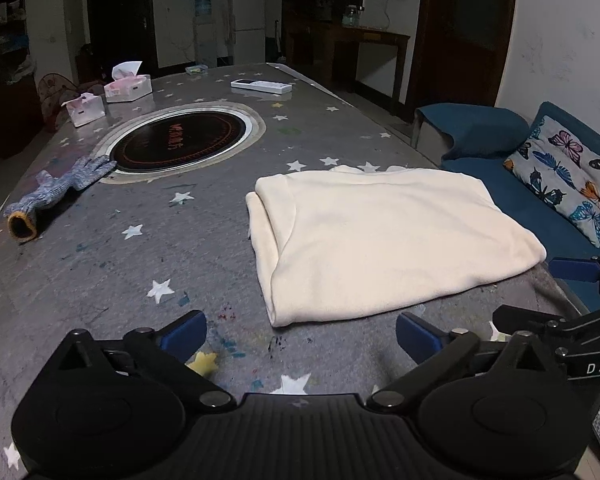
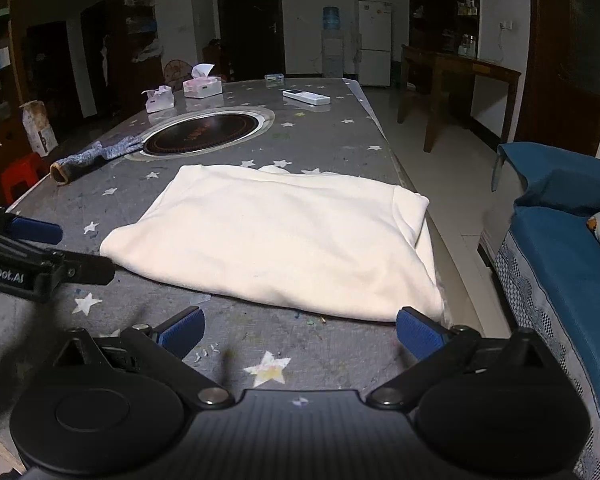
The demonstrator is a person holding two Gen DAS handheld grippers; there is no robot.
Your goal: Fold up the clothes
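On the grey star-printed table cover (image 1: pixel 148 248), a cream folded garment (image 1: pixel 380 236) is laid flat near the sofa-side edge; the left gripper (image 1: pixel 300 332) and right gripper (image 2: pixel 300 330) are both held released, nothing between their blue pads

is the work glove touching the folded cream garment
Apart. The left wrist view shows bare starred tabletop between the work glove and the folded cream garment.

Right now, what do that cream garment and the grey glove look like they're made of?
The cream garment looks like soft matte fleece or thick knit: rounded folds, no sheen. The grey glove seems speckled knitted cotton yarn with a yellow-trimmed cuff, though that is hard to confirm.
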